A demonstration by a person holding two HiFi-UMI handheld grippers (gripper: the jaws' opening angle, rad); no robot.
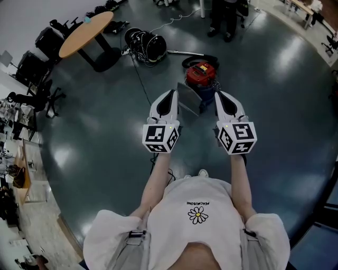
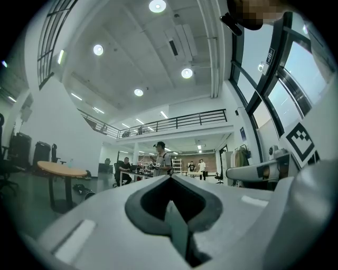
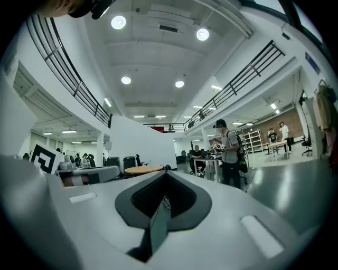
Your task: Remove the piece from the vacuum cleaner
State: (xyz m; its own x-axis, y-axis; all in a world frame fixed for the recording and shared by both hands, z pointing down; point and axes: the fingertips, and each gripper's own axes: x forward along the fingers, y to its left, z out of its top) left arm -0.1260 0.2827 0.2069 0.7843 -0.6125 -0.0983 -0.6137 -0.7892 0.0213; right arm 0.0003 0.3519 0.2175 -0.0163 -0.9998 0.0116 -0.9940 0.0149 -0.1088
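Note:
A red vacuum cleaner [image 1: 200, 74] stands on the dark floor just beyond my two grippers. Between them a flat grey piece [image 1: 188, 100] is held up in front of the vacuum. My left gripper [image 1: 170, 97] grips its left side. My right gripper [image 1: 223, 97] is at the right, beside a blue part [image 1: 208, 95]. In the left gripper view the jaws are closed on a thin grey plate [image 2: 177, 229] seen edge-on. The right gripper view shows the same: jaws closed on a thin dark plate [image 3: 157, 227].
A round wooden table [image 1: 87, 31] stands at the far left, with black bags and cables [image 1: 145, 43] beside it. Office chairs [image 1: 37, 63] line the left side. People stand at the far end [image 1: 224, 16]; one standing person [image 3: 228, 153] shows in both gripper views.

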